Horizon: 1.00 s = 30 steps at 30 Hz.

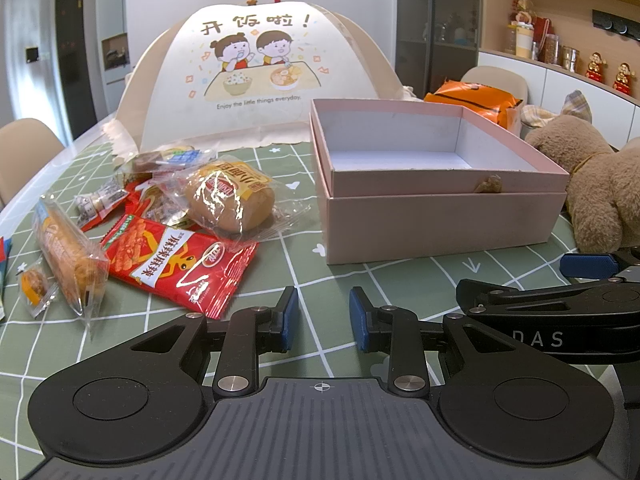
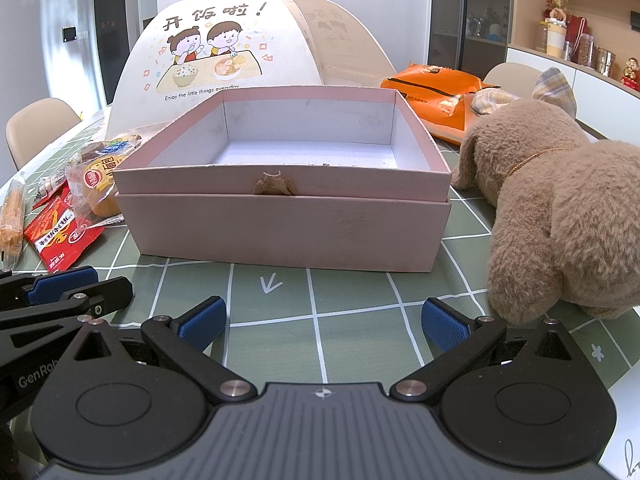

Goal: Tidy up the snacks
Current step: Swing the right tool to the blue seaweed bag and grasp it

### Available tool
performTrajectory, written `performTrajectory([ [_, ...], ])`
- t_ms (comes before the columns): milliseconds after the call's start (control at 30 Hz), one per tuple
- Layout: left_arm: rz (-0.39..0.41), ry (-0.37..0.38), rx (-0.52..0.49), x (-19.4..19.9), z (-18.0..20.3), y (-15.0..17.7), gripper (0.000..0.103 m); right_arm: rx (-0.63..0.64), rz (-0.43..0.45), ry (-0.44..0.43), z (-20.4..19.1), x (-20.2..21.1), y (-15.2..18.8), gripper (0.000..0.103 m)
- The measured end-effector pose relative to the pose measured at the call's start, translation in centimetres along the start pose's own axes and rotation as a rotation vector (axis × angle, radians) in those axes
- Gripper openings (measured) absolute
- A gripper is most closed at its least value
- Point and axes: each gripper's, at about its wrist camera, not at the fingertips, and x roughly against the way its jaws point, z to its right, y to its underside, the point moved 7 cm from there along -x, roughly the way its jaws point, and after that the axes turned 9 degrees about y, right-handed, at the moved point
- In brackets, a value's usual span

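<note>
An empty pink box (image 1: 440,216) (image 2: 280,232) stands open on the green checked tablecloth. Left of it lies a pile of snacks: a red spicy-strip packet (image 1: 176,268) (image 2: 60,236), a wrapped bun (image 1: 230,196) (image 2: 94,184), a long wrapped cake (image 1: 68,256) (image 2: 12,212), a small orange sweet (image 1: 34,286) and several smaller packets behind. My left gripper (image 1: 324,320) is open and empty, low over the cloth in front of the box and snacks. My right gripper (image 2: 324,320) is wide open and empty in front of the box.
A brown plush dog (image 1: 596,184) (image 2: 560,216) lies right of the box. A domed food cover (image 1: 256,76) (image 2: 248,48) stands behind, with an orange bag (image 1: 476,100) (image 2: 436,96) at the back right. Chairs and shelves surround the table.
</note>
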Motion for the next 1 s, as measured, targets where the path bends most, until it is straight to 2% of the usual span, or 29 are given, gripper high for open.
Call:
performTrajectory([
  [200,-0.001,0.022,0.0,0.3,-0.2,0.1,0.033,-0.001,-0.001,-0.001,-0.2,-0.2,-0.1,0.103],
  [300,-0.047,0.056,0.03,1.4,-1.1,0.4,0.033,0.045,-0.092,-0.045,-0.5,-0.2,-0.5,0.103],
  [400,-0.08,0.106,0.132,4.1,-3.3,-0.3,0.033,0.032,-0.201,-0.008,-0.1,0.3,-0.3,0.103],
  [533,-0.036,0.026,0.23,8.0,-9.2,-1.8,0.033,0.052,-0.277,-0.01,-0.4,0.5,-0.4,0.103],
  [667,-0.035,-0.087,0.39,10.1,-17.0,-2.1,0.031,0.109,-0.332,-0.049,-1.4,0.4,-0.6,0.102],
  [733,-0.002,-0.153,0.451,11.4,-20.8,-2.1,0.031,0.142,-0.354,-0.101,-2.8,0.8,-1.0,0.092],
  [833,0.004,-0.251,0.534,13.3,-25.2,-1.8,0.031,0.174,-0.291,-0.216,-6.4,3.1,-3.4,0.092],
  [900,0.001,-0.29,0.576,14.7,-27.1,-1.3,0.031,0.213,-0.242,-0.343,-10.3,5.0,-5.6,0.092],
  [1000,-0.021,-0.335,0.614,16.6,-28.5,0.4,0.031,0.343,-0.176,-0.538,-18.5,7.5,-8.0,0.092],
])
